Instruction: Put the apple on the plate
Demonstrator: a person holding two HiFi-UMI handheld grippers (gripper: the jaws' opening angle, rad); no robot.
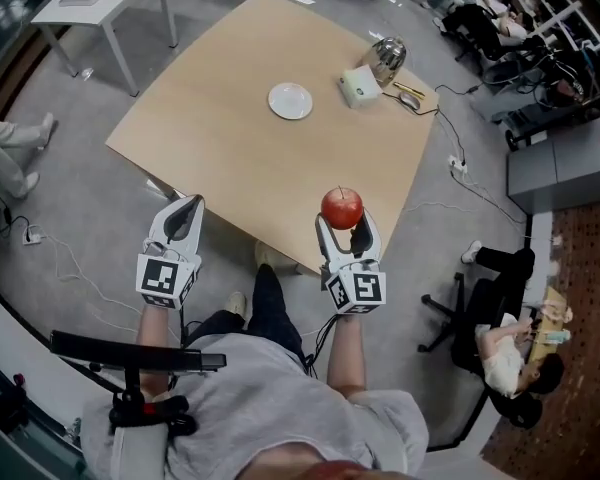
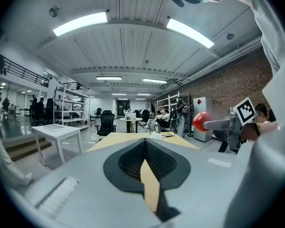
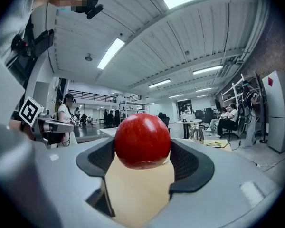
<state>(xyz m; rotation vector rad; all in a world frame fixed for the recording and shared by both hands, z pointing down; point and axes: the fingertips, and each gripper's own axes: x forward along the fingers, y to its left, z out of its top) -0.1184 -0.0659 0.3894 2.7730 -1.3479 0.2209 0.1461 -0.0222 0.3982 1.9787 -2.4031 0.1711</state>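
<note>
Over the near corner of the tan wooden table [image 1: 220, 118], right gripper [image 1: 344, 224] clamps a glossy red apple [image 1: 342, 206]; left gripper [image 1: 191, 208] closed, empty; small round white plate [image 1: 290, 100] well apart.

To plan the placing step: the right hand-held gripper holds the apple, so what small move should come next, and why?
Probably carry the right hand-held gripper forward and slightly left, toward the plate. Its jaws are shut on the apple near the table's near edge, while the plate lies empty farther in; releasing now would miss it.
</note>
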